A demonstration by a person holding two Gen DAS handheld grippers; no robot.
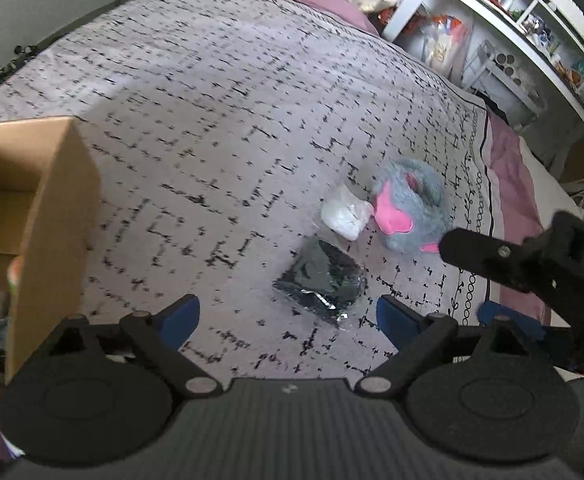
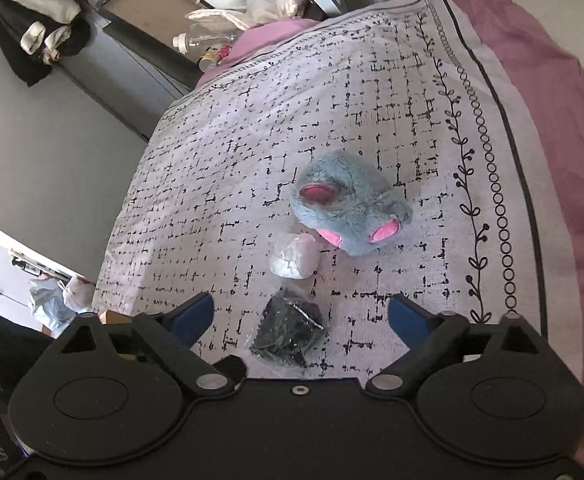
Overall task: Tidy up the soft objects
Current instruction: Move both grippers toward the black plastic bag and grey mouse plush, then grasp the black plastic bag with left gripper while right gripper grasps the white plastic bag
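- Three soft things lie loose on the bed (image 1: 219, 128): a grey and pink plush toy (image 2: 348, 208), a white bundle in clear wrap (image 2: 294, 258) just beside it, and a dark bundle in clear wrap (image 2: 289, 334) nearest the tongs
- A cardboard box (image 1: 47, 216) stands open at the left with something colourful low beside it, so most of the sorting looks left to do
- Left tongs (image 1: 287, 316) apart and empty above the dark bundle; right tongs (image 2: 300, 316) apart and empty too, the dark bundle below them
- The bed wears a pale spread with black dashes over a pink sheet; cluttered white shelves (image 1: 532, 32) stand alongside
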